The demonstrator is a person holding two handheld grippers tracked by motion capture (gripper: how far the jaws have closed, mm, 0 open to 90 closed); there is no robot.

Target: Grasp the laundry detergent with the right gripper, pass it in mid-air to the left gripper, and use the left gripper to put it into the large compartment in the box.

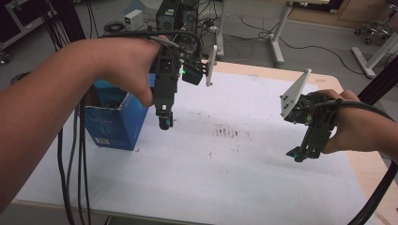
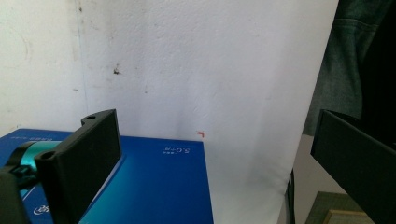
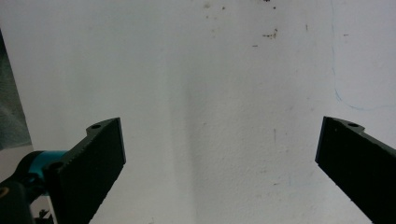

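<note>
A blue cardboard box (image 1: 115, 123) with an open, torn top stands at the left of the white-covered table (image 1: 225, 178). Just right of the box my left gripper (image 1: 164, 123) points down, held above the cover. In the left gripper view its jaws stand wide apart with nothing between them (image 2: 212, 135), and the blue box (image 2: 159, 186) lies below the left jaw. My right gripper (image 1: 297, 153) hangs over the table's right side, tilted down and to the left. Its jaws (image 3: 219, 135) are wide open over bare white cover.
Reddish smudges (image 1: 227, 132) mark the middle of the cover. Black cables (image 1: 70, 164) hang down past the table's left front edge. The bare wooden table edge (image 1: 371, 173) shows at the right. Desk legs (image 1: 278, 37) and equipment stand on the floor beyond.
</note>
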